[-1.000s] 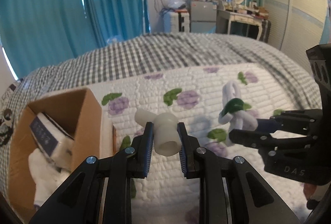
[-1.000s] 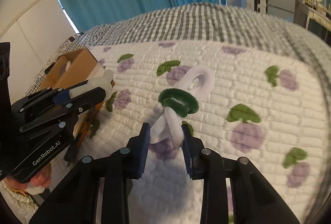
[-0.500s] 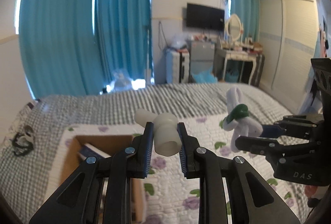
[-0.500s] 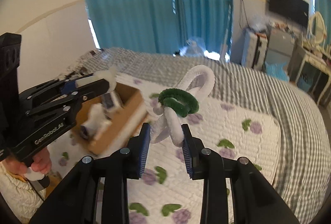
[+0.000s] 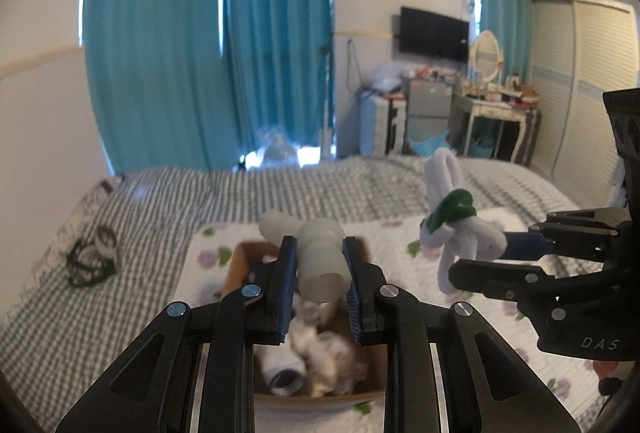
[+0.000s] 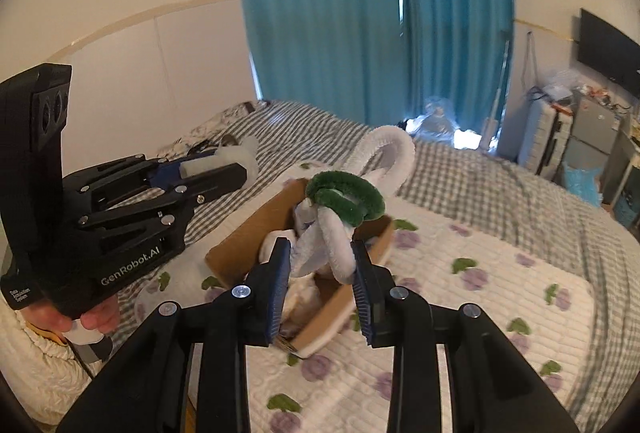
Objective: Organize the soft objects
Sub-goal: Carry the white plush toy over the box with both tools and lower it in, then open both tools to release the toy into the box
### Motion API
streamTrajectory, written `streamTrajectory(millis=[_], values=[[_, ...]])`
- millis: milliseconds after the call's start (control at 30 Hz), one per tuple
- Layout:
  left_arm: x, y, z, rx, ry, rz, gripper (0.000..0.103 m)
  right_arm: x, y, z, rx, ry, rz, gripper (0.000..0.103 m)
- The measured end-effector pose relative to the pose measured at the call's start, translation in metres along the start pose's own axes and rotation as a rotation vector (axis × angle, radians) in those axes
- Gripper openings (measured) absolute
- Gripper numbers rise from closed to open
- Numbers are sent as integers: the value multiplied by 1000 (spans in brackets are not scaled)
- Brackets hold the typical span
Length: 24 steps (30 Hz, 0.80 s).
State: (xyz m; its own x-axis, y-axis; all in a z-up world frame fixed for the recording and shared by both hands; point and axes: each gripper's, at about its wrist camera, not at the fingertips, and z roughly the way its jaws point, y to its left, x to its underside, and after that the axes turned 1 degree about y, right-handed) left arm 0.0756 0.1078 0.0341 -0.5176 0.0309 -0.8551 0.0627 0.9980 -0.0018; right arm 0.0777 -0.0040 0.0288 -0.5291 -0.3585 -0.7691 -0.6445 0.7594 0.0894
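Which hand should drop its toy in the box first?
Probably the left. The left gripper holds the white soft toy right over the open cardboard box. The right gripper, with the fuzzy white-and-green loop toy, looks off to the box's right side.

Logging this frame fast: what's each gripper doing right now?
Left gripper: closed on the white soft toy.
Right gripper: closed on the white-and-green chenille loop toy.
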Motion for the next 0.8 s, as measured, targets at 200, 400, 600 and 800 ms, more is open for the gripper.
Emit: streamTrajectory(millis=[200,400,600,800], values=[[31,27,43,3,100,-39,22,6,0,64,-35,76,24,30],[53,40,81,21,191,-48,22,16,-13,125,-19,160,50,30],[65,41,106,28,240,-35,22,20,-22,153,-3,181,75,32],[70,47,119,56,303,-70,26,17,-25,163,36,158,108,56]])
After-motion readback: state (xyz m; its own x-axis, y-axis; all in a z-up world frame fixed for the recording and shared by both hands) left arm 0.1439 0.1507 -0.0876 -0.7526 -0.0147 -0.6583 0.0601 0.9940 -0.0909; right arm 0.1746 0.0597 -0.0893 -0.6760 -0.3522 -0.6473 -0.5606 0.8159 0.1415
